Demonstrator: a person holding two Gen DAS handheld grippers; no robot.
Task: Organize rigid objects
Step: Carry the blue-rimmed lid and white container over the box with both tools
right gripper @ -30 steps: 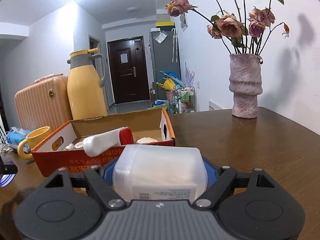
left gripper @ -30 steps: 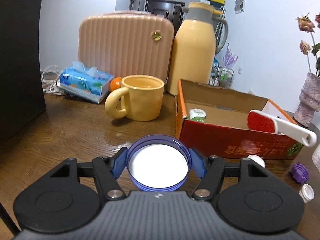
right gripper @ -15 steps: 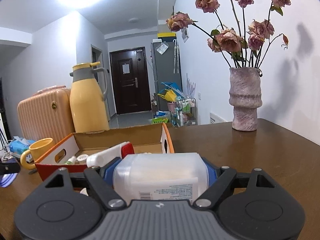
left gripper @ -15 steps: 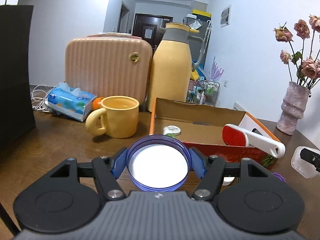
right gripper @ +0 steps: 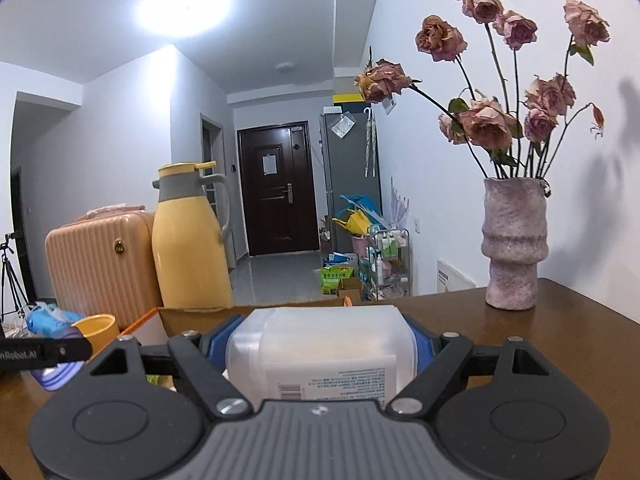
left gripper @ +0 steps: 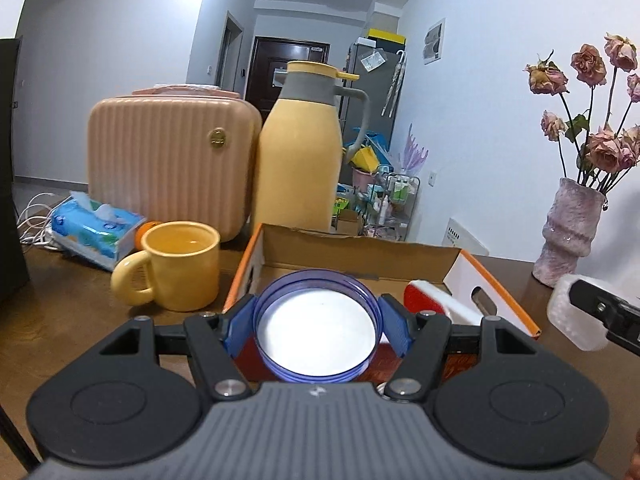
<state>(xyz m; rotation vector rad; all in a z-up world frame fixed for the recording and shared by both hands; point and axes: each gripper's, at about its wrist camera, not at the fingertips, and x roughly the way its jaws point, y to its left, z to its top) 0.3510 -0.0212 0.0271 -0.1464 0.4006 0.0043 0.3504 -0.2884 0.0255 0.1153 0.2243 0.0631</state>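
The left hand-held gripper [left gripper: 318,330] is clamping a round blue lid [left gripper: 317,326] between its blue pads, white inner face up, and is carrying it clear of the desk [left gripper: 60,308], in front of the near wall of an orange cardboard box [left gripper: 494,280]. A red-and-white brush [left gripper: 434,298] is lying in the box on the right side. A yellow mug [left gripper: 182,266] is standing just left of the box, with a yellow jug [left gripper: 300,160] and a ribbed pink case [left gripper: 168,164] behind it and a blue tissue pack [left gripper: 94,228] further left.

The right hand-held gripper [right gripper: 316,354] is gripping a translucent white plastic container [right gripper: 320,350] by its sides, printed label toward the camera, and is holding it up close to the box's right end. A pink vase of dried roses [right gripper: 514,248] is standing on the desk well to the right.
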